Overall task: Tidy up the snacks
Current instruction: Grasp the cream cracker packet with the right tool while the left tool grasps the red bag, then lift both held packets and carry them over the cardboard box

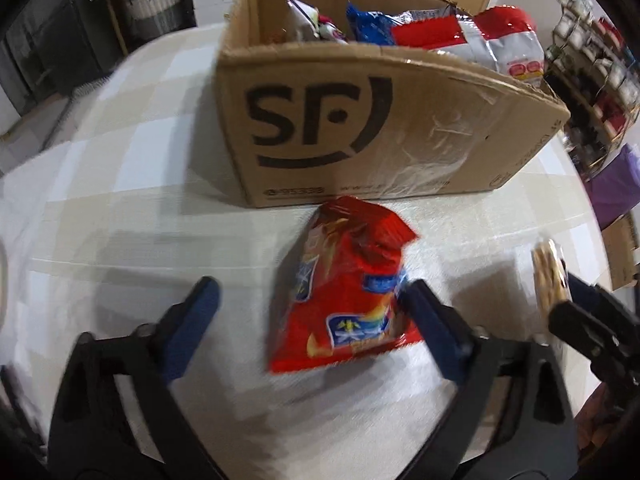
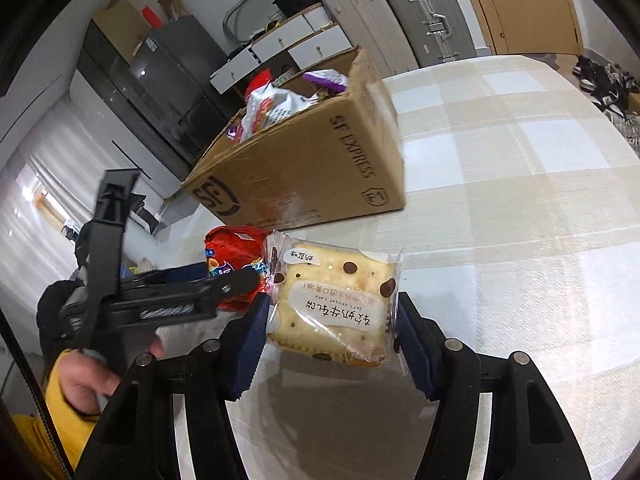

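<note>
The left gripper (image 1: 310, 304) stands over the table (image 1: 120, 168) with its jaws wide apart. A red snack bag (image 1: 344, 288) lies flat on the tablecloth between the blue pads, nearer the right-hand pad (image 1: 424, 316); the left-hand pad is clear of it, so nothing is gripped. The bag sits just in front of the cardboard box (image 1: 360, 128), near the table edge closest to the person.

The right gripper (image 2: 330, 312) is closed on a clear-wrapped biscuit pack (image 2: 332, 304), one pad on each side, held above the table surface.

The left wrist view looks into the box opening: several snack bags (image 1: 440, 32) in red, white and blue fill it. The biscuit pack appears there only as a blurred edge at the far right.

The right wrist view shows the box from its side, the red bag partly hidden behind the left gripper, and a hand (image 2: 84, 384) with a yellow sleeve (image 2: 56, 432) holding that gripper.
</note>
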Demonstrator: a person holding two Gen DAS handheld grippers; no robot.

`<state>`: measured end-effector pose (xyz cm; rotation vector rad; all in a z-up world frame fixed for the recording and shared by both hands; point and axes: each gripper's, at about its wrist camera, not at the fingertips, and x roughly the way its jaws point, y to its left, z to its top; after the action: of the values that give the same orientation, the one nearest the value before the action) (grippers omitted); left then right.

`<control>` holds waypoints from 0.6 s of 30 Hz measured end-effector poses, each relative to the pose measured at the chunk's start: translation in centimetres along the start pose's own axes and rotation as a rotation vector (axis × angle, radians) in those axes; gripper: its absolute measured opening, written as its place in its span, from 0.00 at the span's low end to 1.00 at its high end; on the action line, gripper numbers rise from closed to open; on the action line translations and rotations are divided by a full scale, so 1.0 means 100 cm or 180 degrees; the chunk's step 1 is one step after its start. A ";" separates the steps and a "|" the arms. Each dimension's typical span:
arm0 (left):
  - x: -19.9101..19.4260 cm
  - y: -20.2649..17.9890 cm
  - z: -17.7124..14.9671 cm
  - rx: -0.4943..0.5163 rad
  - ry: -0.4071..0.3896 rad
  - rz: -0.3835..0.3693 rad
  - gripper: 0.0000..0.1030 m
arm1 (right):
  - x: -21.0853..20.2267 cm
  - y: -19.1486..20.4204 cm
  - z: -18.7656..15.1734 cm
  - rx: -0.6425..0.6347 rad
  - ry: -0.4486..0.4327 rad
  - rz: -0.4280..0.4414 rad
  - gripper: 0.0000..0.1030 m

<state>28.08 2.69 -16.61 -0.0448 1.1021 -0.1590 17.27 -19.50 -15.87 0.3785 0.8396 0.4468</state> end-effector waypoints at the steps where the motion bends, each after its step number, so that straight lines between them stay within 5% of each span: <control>1: 0.001 0.002 0.000 -0.0050 -0.0051 -0.0123 0.76 | -0.001 -0.001 -0.001 0.0015 -0.0002 0.0005 0.60; 3: -0.002 0.000 -0.001 0.0010 -0.0134 -0.0187 0.43 | -0.005 -0.004 -0.001 0.0040 -0.0024 0.0014 0.60; 18: -0.056 0.009 -0.010 -0.0012 -0.0394 -0.0354 0.37 | -0.019 0.018 -0.001 -0.0004 -0.0160 0.0109 0.60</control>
<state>24.79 4.49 -12.25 -0.1179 0.9768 -0.2508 15.66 -18.92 -13.91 0.4019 0.7849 0.4677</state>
